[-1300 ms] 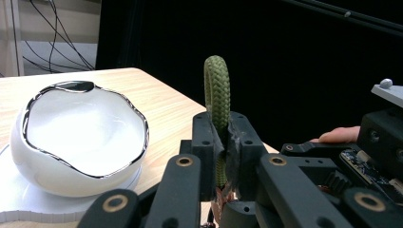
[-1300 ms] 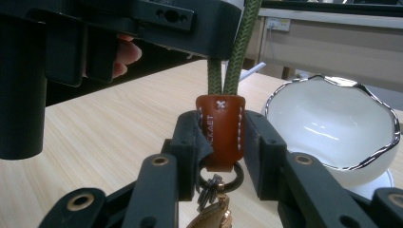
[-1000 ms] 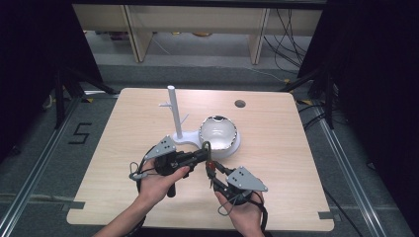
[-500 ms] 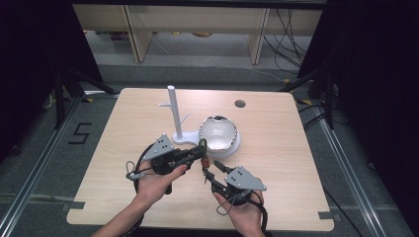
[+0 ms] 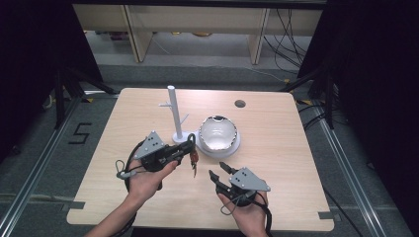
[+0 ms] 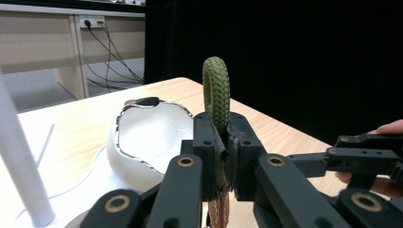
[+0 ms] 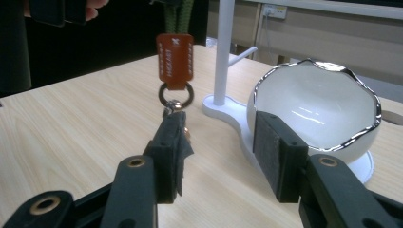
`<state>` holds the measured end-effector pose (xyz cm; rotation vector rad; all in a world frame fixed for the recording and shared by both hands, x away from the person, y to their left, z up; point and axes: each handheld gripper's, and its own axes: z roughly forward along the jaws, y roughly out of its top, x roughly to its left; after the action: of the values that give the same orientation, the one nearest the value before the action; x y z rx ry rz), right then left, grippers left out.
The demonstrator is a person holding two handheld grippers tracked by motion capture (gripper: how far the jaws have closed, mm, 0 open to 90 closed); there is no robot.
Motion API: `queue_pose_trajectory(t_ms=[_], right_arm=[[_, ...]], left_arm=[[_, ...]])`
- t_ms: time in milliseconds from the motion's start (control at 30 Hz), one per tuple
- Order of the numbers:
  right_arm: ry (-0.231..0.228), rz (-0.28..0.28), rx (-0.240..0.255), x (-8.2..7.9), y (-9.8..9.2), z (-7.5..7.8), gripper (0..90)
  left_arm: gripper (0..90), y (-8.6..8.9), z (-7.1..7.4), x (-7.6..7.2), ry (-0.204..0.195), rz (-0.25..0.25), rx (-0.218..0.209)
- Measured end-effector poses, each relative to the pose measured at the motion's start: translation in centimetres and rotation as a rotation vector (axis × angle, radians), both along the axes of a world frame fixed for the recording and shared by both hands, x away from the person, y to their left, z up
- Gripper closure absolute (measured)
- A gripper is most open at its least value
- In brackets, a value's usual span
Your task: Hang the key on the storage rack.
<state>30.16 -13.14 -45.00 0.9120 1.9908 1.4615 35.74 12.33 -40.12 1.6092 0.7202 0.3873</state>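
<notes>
A keychain with a green braided cord loop (image 6: 216,90), a brown leather tag (image 7: 175,59) and a metal ring (image 7: 176,95) hangs from my left gripper (image 6: 219,137), which is shut on the cord. In the high view the left gripper (image 5: 189,147) is left of the bowl and the keychain (image 5: 193,162) dangles just above the table. My right gripper (image 5: 217,174) sits below and right of it, open. In the right gripper view its jaws (image 7: 221,147) stand wide apart, with the ring just above the left fingertip (image 7: 172,142).
A white bowl with a wavy dark rim (image 5: 217,133) rests on a white base beside a white peg stand (image 5: 174,116) at the table's middle. A small round hole (image 5: 240,103) lies farther back. Bare wood surrounds both hands.
The left gripper has drawn a little to the left with the keychain. The gap between the two grippers has widened, and the keychain now hangs free between them.
</notes>
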Motion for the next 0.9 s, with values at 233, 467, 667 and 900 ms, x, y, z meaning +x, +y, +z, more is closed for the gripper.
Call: queue_pose_trajectory(t_ms=[233,467,667,900], right_arm=[[0.014,-0.018,-0.014,-0.2,-0.6,-0.2,54.7],[0.025,-0.033,-0.018,-0.3,-1.1,-0.5,53.9],[0.032,-0.044,-0.016,-0.3,-1.5,-0.8,53.4],[0.037,-0.054,-0.015,-0.4,-2.0,-1.1,53.0]], left_arm=[[83.4,1.1,0.0,0.2,-0.001,0.028,0.006],[83.3,2.1,0.0,0.3,-0.004,0.05,0.007],[83.3,3.2,-0.1,0.5,0.001,0.078,0.009],[83.3,4.6,-0.2,0.7,0.003,0.11,0.013]])
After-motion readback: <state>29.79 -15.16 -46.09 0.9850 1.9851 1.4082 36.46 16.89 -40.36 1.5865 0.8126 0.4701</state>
